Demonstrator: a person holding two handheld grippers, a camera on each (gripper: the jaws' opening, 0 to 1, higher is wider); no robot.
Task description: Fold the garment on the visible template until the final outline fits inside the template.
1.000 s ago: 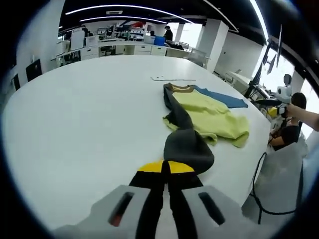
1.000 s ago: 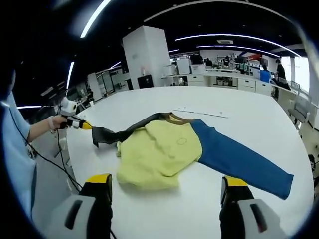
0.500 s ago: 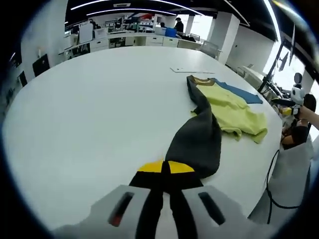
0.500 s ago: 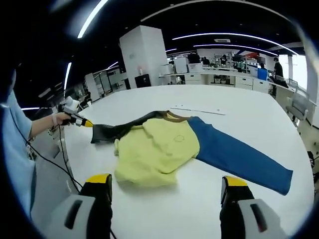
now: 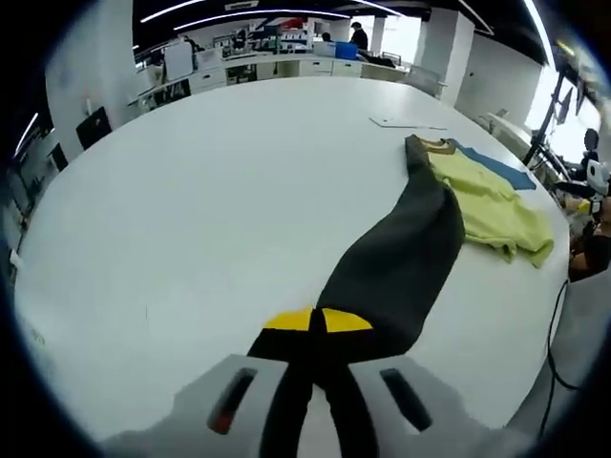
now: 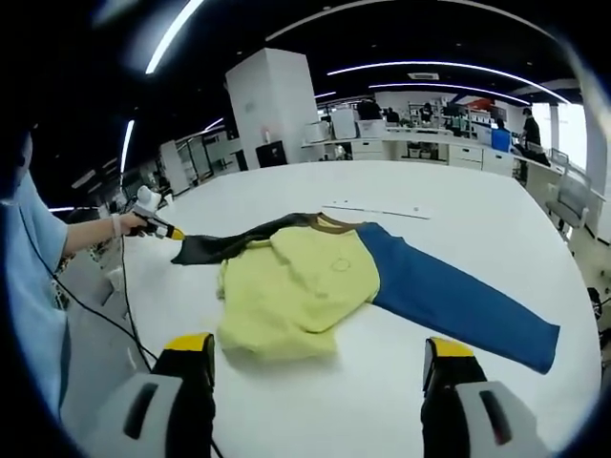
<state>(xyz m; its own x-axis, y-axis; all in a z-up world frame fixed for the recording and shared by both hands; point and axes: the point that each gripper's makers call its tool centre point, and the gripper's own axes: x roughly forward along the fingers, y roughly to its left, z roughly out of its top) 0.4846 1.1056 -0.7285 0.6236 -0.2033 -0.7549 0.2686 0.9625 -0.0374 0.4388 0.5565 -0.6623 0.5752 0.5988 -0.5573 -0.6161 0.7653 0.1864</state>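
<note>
Over the last second the left gripper (image 5: 316, 322), its fingers clamped on the dark sleeve (image 5: 401, 258), drew that sleeve out long and flat across the bench (image 5: 210, 191). The garment (image 6: 305, 286) was being spread, not yet folded. The right gripper (image 6: 320, 367) hung open above it.

The garment (image 6: 325, 286) lies on the desk (image 6: 458, 219). In the right gripper view one sleeve (image 6: 458, 305) stretches right, the other sleeve (image 6: 224, 246) left to the left gripper (image 6: 170, 232). A template (image 6: 377, 210) lies behind the collar.
</note>
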